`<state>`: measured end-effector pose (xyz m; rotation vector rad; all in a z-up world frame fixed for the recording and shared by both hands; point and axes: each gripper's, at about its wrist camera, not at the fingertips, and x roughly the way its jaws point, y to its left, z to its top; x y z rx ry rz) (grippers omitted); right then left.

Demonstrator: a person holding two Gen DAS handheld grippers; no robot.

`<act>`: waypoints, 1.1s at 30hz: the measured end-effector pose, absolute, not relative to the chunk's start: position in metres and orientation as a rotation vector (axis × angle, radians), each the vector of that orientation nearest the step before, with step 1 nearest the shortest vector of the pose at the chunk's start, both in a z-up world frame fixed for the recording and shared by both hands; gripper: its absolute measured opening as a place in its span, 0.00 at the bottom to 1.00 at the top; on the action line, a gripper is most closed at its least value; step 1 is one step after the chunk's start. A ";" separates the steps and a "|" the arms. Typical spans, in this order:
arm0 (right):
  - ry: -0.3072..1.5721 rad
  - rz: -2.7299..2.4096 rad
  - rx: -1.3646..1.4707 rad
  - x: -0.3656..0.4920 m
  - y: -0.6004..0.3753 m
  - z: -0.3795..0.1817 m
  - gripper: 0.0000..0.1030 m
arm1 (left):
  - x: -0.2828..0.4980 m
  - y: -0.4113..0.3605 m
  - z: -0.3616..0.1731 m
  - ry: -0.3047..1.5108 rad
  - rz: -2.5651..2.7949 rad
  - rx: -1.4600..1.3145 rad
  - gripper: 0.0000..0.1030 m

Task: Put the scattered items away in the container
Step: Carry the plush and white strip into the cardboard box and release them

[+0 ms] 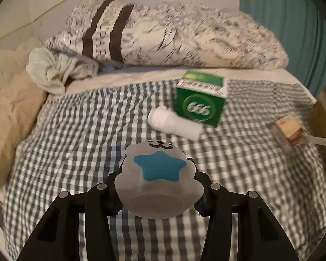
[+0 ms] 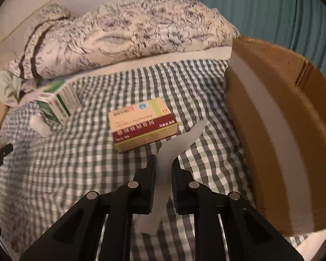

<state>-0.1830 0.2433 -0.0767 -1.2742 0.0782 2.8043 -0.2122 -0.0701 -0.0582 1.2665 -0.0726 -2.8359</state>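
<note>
Both grippers loaded above the checked bed.
Left gripper [image 1: 159, 187] fingers clamped on bear cup [image 1: 157, 178]; right gripper [image 2: 164, 174] fingers pinch white strip [image 2: 173, 150], cardboard box [image 2: 293, 130] just right, medicine carton [image 2: 142, 124] just ahead.

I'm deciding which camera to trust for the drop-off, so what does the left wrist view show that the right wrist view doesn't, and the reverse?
Only the left wrist view shows the left gripper shut on a grey bear-shaped cup with a blue star.

Only the right wrist view shows the right gripper shut on a pale curved plastic strip, and the brown cardboard box's open inside.

Both show the green 666 carton, white roll, cream-and-maroon medicine box and checked bedsheet.
</note>
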 end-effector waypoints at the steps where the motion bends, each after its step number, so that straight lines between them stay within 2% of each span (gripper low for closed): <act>1: 0.084 2.814 -1.260 -0.178 0.243 -0.070 0.13 | -0.205 -0.066 -0.050 -0.085 -2.849 1.253 0.49; 16: 0.082 3.003 -1.045 -0.101 0.250 0.041 0.13 | -0.133 -0.004 0.048 -0.050 -3.008 1.196 0.49; 24: 0.040 3.032 -0.913 -0.079 0.290 0.092 0.13 | -0.127 0.083 0.087 -0.109 -3.148 1.185 0.49; 33: 0.099 2.944 -0.901 -0.080 0.377 0.097 0.13 | -0.131 0.205 0.096 -0.214 -3.308 1.228 0.49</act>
